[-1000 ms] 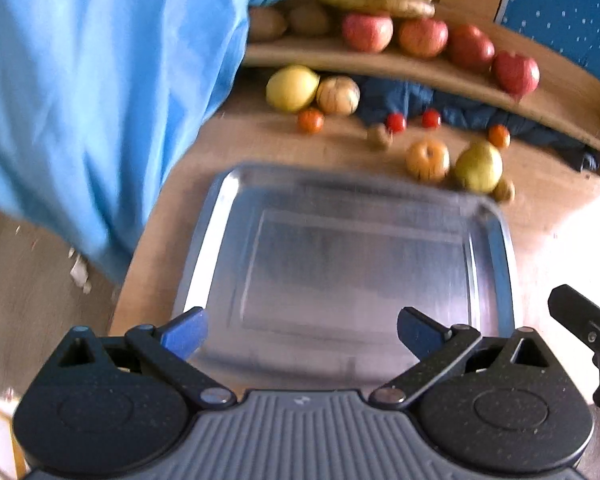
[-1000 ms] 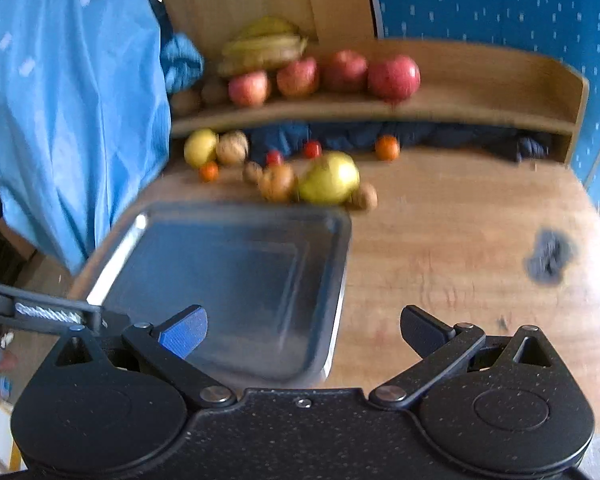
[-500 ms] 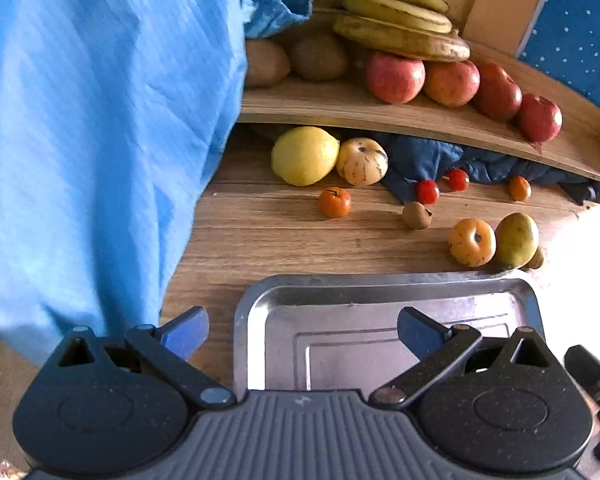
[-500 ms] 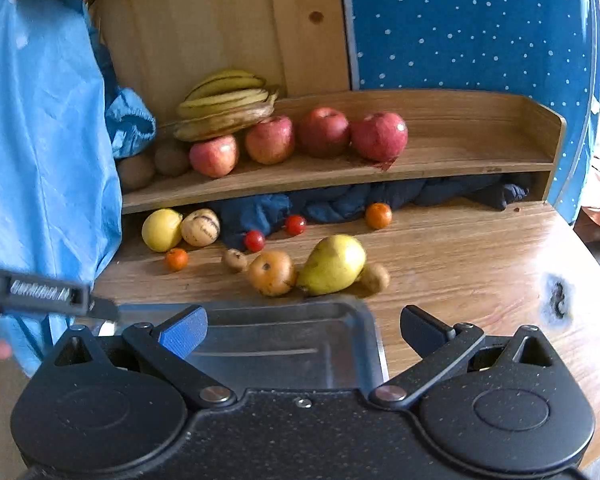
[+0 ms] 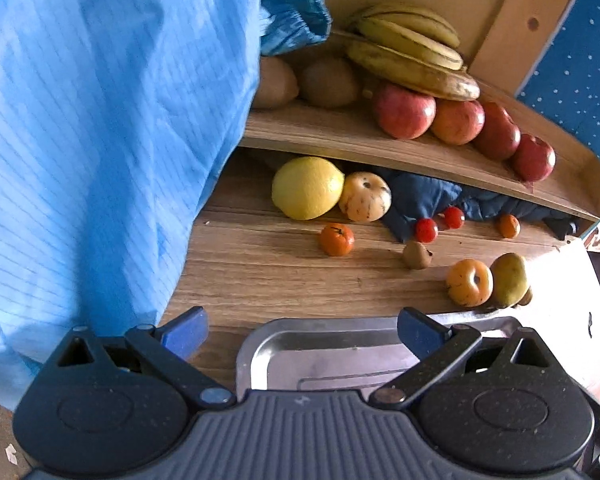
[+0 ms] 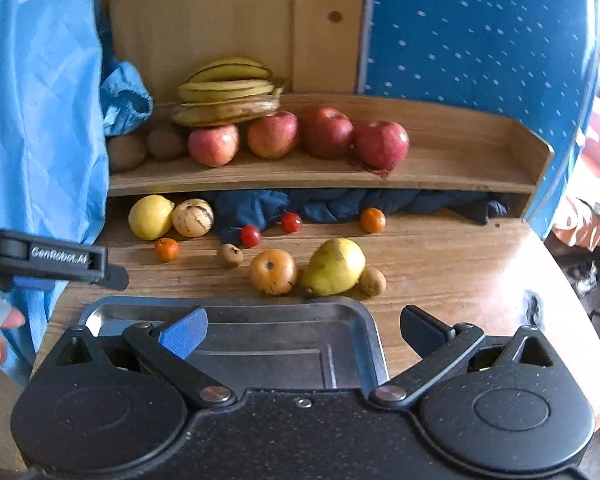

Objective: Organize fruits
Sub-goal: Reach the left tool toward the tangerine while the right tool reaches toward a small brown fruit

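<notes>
Desk: wooden top carrying the tray and the loose fruit; a shelf stands at its far edge with bananas and a row of apples already on it.
Tray: bare metal, nothing in it, lying directly under both tools at the near edge of the desk.
Pear: largest loose fruit near the tray, just beyond its far rim, long axis lying slantwise across the desk, touching the orange persimmon-like fruit on its left and a small brown fruit on its right.
Yellow citrus: further back, at the shelf's foot, touching a striped pale melon.
Small fruit: tangerine, two cherry tomatoes, a second tangerine, scattered between tray and shelf.
Right gripper: jaws spread wide, nothing between them; pear cluster lies straight ahead, just past the rim.
Left gripper: jaws likewise spread and empty; the pear cluster lies ahead and well to its right, the citrus ahead and central.
Finding: the right gripper is judged nearer the pear; a short forward reach would meet it. Sorting appears not yet begun for the loose items.
Risk: the touching neighbours may roll if the pear is lifted.
</notes>
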### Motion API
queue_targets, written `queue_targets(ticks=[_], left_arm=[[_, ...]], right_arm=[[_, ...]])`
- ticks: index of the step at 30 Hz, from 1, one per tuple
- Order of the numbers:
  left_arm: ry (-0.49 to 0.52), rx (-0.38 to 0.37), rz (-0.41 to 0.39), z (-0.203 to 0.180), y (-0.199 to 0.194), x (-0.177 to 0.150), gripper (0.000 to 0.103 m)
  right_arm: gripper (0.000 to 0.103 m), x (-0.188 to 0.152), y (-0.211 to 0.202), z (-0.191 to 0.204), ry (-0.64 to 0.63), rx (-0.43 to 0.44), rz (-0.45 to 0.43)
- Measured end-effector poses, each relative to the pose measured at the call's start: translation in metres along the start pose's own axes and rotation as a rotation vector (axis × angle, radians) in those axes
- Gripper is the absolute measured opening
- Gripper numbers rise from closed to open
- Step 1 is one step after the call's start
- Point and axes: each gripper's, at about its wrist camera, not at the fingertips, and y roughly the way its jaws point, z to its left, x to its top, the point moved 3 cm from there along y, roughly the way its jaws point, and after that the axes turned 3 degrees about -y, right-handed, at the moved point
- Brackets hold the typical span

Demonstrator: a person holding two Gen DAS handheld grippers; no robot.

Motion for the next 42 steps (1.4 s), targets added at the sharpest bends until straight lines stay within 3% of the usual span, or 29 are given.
queue_targets(ticks=[10, 24, 32, 36, 42], left_arm=[[0.013, 0.002, -0.005, 0.000, -0.001, 0.002, 0.102], [0.019, 0.098, 0.032, -0.005, 0.015, 0.015, 0.102], [-0.024, 0.090, 0.055, -0.015, 0.040, 0.028, 0.102], [-0.035, 0.095, 0.053, -0.021, 0.054, 0.037, 0.102], [-0.020, 0.120, 0.078, -0.025, 0.072, 0.046, 0.102]], right_arm=[[0.102, 0.011, 0.013, 0.020, -0.039, 0.020, 0.013], [0.102, -0.001, 0.038, 0.038, -0.124, 0.106, 0.065], [0.102, 0.026, 0.065, 0.036, -0.251, 0.162, 0.082], [0.102, 0.033, 0.092, 0.035, -0.244, 0.193, 0.119], [0.102, 0.040, 0.110, 0.034, -0.216, 0.217, 0.088]])
